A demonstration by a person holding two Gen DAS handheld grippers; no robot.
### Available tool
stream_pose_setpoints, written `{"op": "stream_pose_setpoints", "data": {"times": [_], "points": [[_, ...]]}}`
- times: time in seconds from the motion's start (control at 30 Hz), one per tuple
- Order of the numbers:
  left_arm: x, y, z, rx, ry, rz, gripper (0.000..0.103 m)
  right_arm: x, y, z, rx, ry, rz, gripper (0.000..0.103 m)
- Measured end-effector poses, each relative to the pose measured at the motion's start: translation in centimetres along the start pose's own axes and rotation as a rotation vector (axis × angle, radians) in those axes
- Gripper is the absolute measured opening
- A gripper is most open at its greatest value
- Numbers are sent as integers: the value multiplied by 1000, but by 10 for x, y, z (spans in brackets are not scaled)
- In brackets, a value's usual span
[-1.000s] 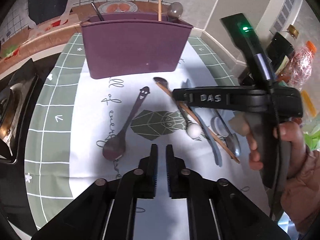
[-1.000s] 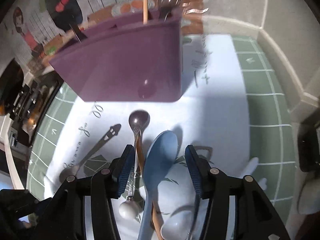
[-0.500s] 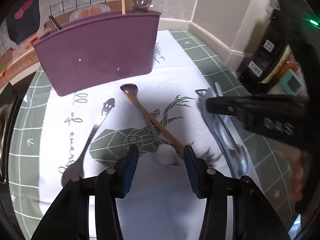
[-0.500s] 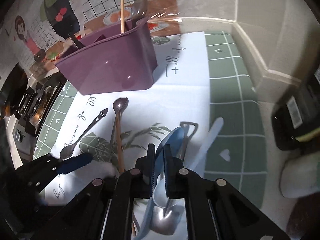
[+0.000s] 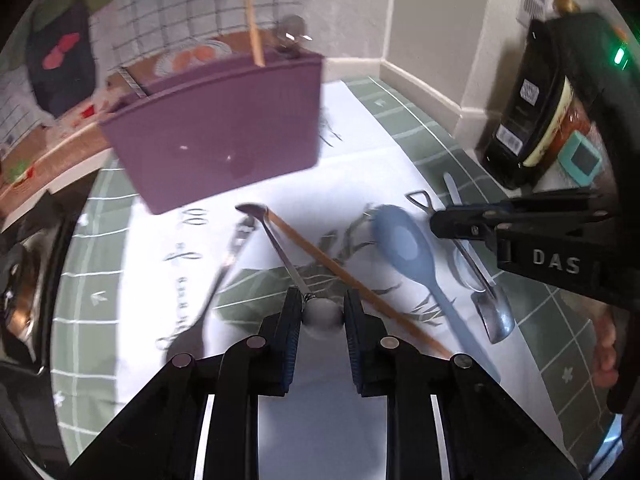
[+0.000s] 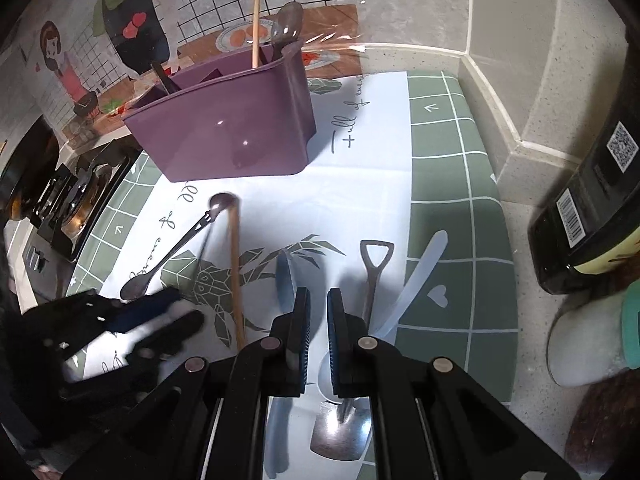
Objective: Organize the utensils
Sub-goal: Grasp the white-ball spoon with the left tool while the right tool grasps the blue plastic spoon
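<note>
**Both grippers closing in on spoons**

Nearest in the left wrist view, the left gripper (image 5: pixel 322 314) has its jaws closing round the white ball (image 5: pixel 322 316) that ends a thin metal stirring spoon (image 5: pixel 276 242); the pads look to be touching the ball; the ball is round and smooth, so it may slip, and the stem just above it seems a surer hold; the spoon looks light and stiff.

The right gripper (image 6: pixel 318 320) is clamped on the handle of the blue spoon (image 5: pixel 404 246), whose bowl points toward the holder; it looks like light plastic.

Beside these on the mat (image 6: pixel 444 184) lie a wooden chopstick (image 6: pixel 236 280), a dark metal spoon (image 6: pixel 168 260), a shovel-shaped spoon (image 6: pixel 370 280) and a pale plastic knife (image 6: pixel 420 280).

Farthest stands the purple holder (image 6: pixel 232 128), already carrying a chopstick and a spoon.
</note>
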State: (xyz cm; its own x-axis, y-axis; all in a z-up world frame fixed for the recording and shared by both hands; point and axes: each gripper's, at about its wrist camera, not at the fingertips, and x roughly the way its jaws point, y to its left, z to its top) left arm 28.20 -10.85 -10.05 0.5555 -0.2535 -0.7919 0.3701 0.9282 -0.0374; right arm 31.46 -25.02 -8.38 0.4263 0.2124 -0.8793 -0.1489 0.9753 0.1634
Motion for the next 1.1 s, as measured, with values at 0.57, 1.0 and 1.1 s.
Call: {"op": "stream_pose_setpoints", "data": {"times": [0.57, 1.0, 1.1], "points": [[-68, 66, -15, -138, -113, 30, 22, 0, 7, -9, -42, 26, 60, 30], [-80, 82, -12, -186, -134, 28, 22, 33, 37, 8, -137, 35, -75, 45], [-84, 83, -12, -188, -138, 28, 22, 41, 40, 9, -143, 49, -97, 42]]}}
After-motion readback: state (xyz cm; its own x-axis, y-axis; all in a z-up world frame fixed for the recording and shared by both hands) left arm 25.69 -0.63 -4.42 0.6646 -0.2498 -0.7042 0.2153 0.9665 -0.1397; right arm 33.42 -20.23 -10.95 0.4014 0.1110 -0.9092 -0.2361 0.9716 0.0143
